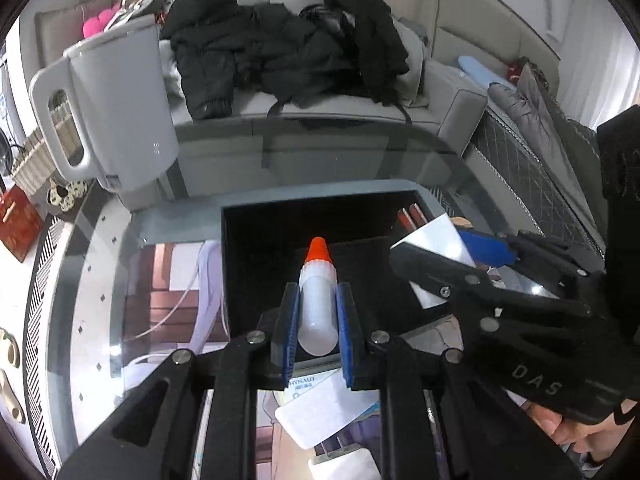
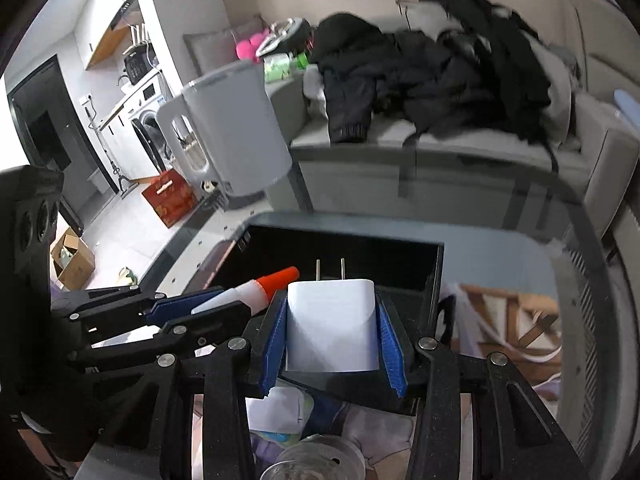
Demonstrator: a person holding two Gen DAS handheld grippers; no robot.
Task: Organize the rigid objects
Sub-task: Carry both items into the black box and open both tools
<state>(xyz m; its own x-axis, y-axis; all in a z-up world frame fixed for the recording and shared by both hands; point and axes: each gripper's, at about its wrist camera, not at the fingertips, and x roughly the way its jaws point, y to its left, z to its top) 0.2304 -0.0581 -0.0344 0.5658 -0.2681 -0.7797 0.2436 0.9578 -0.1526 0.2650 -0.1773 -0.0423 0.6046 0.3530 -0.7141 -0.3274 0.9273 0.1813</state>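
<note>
Our left gripper [image 1: 317, 312] clamps a glue bottle [image 1: 318, 304] — our right gripper [image 2: 333, 330] clamps a white charger [image 2: 333, 326] — both over the black box [image 2: 434, 276] on the glass worktop [image 1: 320, 156]; kettle [image 1: 116, 108] beyond.

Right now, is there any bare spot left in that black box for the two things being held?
Yes. The black box floor looks bare ahead of the charger and glue bottle. The near rim is crowded: both grippers, left and right, meet there.
</note>
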